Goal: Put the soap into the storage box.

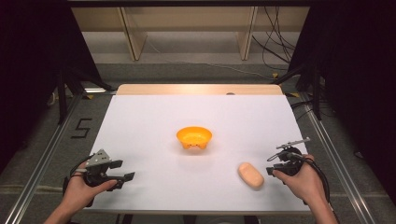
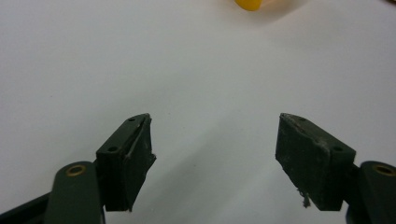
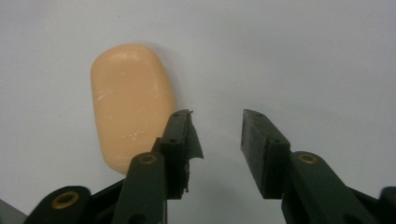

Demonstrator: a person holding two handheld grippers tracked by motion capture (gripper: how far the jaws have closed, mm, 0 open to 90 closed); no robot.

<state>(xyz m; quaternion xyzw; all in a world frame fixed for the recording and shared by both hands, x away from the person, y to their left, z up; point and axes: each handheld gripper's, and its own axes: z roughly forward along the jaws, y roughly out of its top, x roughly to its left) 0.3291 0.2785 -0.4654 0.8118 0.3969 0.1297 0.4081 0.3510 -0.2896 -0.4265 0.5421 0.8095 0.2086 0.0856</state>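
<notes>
Just left of the right gripper [image 3: 217, 133], whose jaws stood partly apart and empty, lay the peach-coloured soap bar [image 3: 133, 105], outside the gap, probably awaiting alignment. Ahead of the left gripper [image 2: 212, 156], spread wide and holding nothing, sat the orange bowl [image 1: 194, 136], likely the destination.

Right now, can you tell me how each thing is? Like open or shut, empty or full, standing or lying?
Left gripper: open, jaws wide apart, nothing between them.
Right gripper: open, nothing between its jaws, soap just beside one jaw.
Orange bowl: upright on the table, looks empty.
Peach soap bar: lying flat on the table, not held.
White table: bare around the bowl and soap.
</notes>
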